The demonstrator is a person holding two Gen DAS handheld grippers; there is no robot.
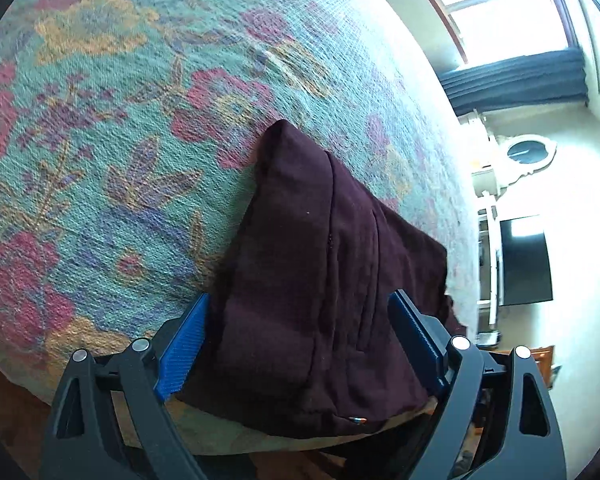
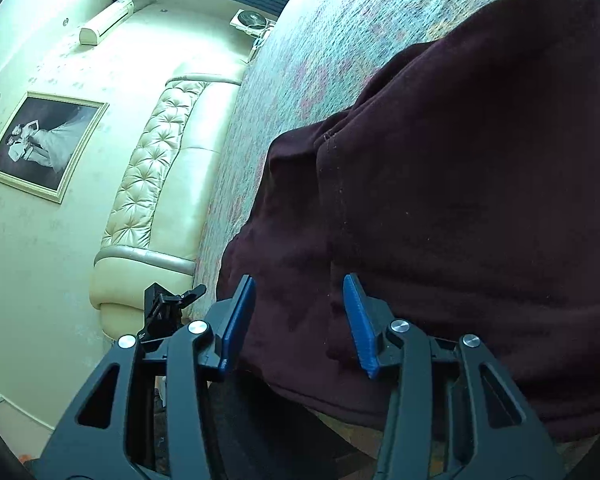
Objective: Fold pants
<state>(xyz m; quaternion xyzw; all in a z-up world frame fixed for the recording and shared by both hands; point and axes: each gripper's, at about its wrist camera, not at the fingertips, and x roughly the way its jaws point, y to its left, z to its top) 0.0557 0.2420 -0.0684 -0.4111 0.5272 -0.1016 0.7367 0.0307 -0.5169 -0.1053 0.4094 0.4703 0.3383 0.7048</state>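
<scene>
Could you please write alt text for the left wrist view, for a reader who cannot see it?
Dark maroon pants, folded, lie at the near edge of a floral bedspread; the left hand-held gripper hangs over them, its blue fingers spread wide to either side. A bright window is behind.

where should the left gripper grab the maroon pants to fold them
Take the near hem edge of the pants, coming in low from the bed's near side. The cloth there overhangs the floral bedspread and already lies between the open left gripper fingers.
</scene>
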